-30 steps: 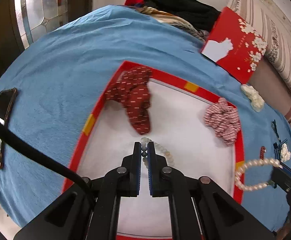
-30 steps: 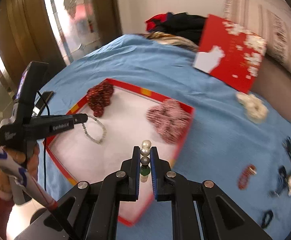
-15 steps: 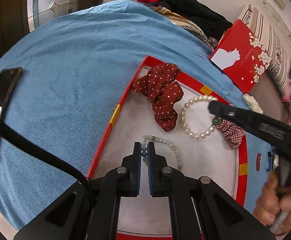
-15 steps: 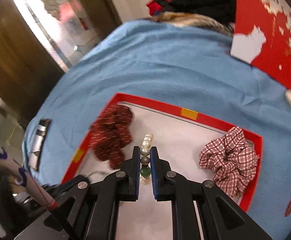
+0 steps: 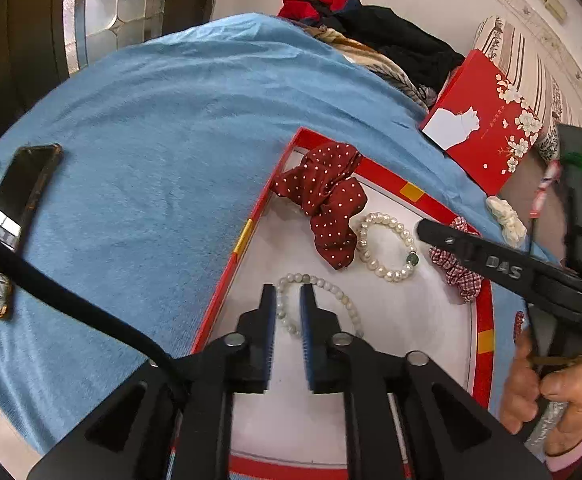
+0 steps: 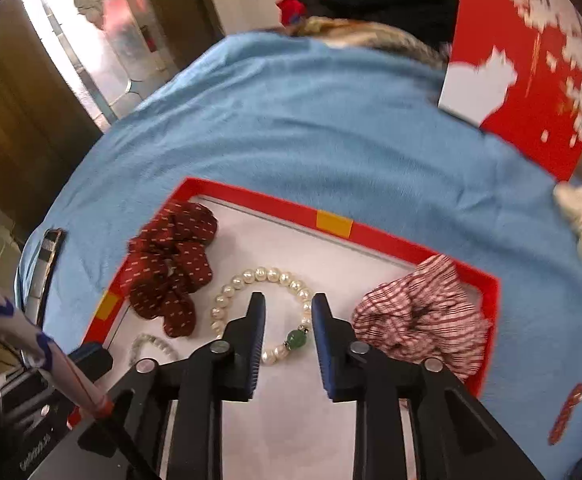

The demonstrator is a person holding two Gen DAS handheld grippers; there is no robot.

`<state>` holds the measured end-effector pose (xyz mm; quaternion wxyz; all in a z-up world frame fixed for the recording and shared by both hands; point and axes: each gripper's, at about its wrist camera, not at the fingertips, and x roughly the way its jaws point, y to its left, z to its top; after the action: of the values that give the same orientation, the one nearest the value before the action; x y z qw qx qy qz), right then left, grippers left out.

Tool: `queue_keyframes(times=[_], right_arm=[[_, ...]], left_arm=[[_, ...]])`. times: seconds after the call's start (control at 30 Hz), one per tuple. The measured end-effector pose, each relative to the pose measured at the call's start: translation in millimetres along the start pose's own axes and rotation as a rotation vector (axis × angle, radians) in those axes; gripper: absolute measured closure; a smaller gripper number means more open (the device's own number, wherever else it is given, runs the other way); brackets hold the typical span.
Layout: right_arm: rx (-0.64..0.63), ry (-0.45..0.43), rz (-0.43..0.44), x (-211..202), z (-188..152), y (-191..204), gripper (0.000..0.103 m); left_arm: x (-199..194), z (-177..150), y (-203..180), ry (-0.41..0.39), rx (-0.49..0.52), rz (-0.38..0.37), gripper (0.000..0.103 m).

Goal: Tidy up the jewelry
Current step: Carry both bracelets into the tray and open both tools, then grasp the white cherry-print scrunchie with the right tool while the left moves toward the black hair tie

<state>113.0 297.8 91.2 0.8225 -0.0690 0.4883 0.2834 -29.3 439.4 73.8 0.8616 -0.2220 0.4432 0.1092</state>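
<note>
A red-rimmed tray (image 5: 375, 168) with a white floor lies on the blue cloth. My left gripper (image 5: 289, 304) is low over its left part, jaws opening. The pale bead bracelet (image 5: 323, 282) lies on the floor with one side between the pads, which no longer press on it. My right gripper (image 6: 288, 312) is also opening. The pearl bracelet (image 6: 267, 274) with a green bead (image 6: 295, 338) rests on the tray floor, its right side loose between the fingers. In the left wrist view the right gripper (image 5: 425, 227) reaches in beside the pearl bracelet (image 5: 387, 246).
In the tray lie a dark red dotted scrunchie (image 5: 327, 196) and a red-and-white checked scrunchie (image 6: 419, 312). On the blue cloth are a phone (image 5: 15, 208), a red gift box (image 5: 487, 120), a cream scrunchie (image 5: 507, 220) and a small red clip (image 6: 567, 412). Clothes (image 5: 371, 36) are piled at the back.
The right gripper carried the pearl bracelet in over the tray, lowered it and let go. The left gripper's jaws parted and released the pale bead bracelet.
</note>
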Motion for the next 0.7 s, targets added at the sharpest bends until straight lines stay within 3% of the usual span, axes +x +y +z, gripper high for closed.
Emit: queue_keyframes(times=[0.13, 0.2, 0.3, 0.6, 0.7], right_arm=[[-0.021, -0.054, -0.025, -38.5, -12.5, -12.7, 0.066], [-0.015, -0.066, -0.037, -60.8, -27.7, -28.4, 0.066], [0.0, -0.082, -0.052, -90.7, -54.3, -56.1, 0.063], [0.189, -0.091, -0.161, -170.9, -182.9, -172.8, 0.061], [0.256, -0.1, -0.198, -193.5, -224.8, -206.5, 0.06]], left_arm=[[-24.7, -8.3, -8.7, -0.053, 0.014, 0.042, 0.08], [-41.0, -16.1, -17.8, -0.084, 0.03, 0.056, 0.071], [-60.7, -29.4, -38.0, -0.113, 0.057, 0.052, 0.066], [-81.7, -76.6, -134.0, -0.098, 0.168, -0.033, 0.048], [-77.0, -96.5, -170.9, -0.068, 0.217, -0.063, 0.047]])
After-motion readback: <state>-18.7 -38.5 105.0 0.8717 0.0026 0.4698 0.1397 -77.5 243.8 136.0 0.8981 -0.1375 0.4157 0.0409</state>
